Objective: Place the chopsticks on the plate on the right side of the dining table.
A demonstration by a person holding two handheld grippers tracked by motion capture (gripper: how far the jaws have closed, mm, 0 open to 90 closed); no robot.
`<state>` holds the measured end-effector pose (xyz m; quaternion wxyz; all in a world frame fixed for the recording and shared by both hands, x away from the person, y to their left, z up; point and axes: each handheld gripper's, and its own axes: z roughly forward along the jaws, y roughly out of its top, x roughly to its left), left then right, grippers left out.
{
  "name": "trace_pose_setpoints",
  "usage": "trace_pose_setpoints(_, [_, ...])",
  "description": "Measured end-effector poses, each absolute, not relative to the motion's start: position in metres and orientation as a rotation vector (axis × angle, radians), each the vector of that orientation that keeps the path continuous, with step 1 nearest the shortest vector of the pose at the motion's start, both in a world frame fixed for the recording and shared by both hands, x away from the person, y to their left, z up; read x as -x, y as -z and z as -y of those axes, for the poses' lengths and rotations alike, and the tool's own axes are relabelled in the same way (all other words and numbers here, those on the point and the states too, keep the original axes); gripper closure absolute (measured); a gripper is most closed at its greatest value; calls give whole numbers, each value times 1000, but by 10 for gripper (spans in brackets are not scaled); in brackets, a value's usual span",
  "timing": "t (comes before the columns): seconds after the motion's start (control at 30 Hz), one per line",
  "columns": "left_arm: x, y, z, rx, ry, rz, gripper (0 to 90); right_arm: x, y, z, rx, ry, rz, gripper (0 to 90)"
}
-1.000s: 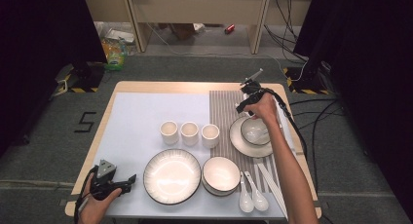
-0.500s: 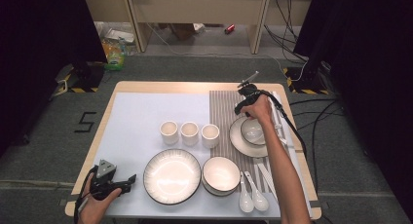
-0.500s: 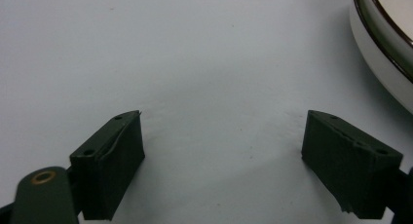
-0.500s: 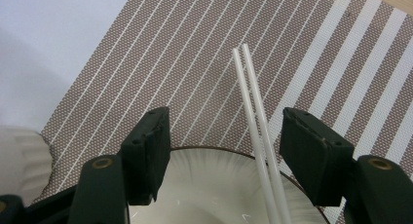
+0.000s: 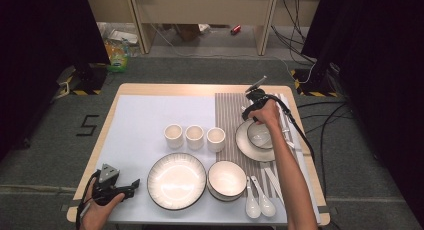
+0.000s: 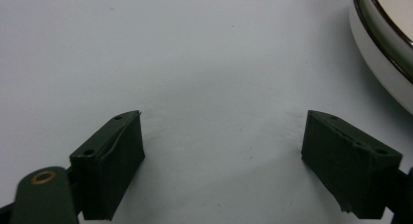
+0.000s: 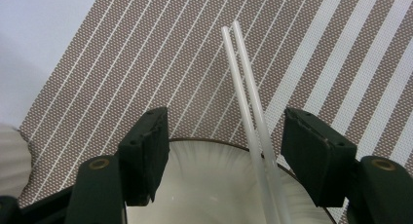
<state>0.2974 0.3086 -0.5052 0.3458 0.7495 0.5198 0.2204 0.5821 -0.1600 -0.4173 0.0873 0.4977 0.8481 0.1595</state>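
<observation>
**Right gripper over small bowl on saucer**

Right gripper [image 5: 256, 121]: jaws spread, gripping nothing, having just been opening; a pair of white chopsticks [image 7: 248, 107] lies between them, untouched, across the rim of the small white dark-rimmed bowl [image 5: 260, 136]. Bowl sits on a white saucer [image 5: 247, 149] on the brown striped placemat [image 5: 227, 115]. Left gripper [image 5: 120, 186]: jaws wide apart, empty, beside the large white dark-rimmed plate [image 5: 176, 180].
</observation>
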Motion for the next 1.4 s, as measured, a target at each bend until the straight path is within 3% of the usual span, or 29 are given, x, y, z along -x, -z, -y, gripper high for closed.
trace_pose_setpoints(1.4, [-298,505,-309,-1941,-572,-1349,148,-579,422,143,-1431,-469,-2621,356])
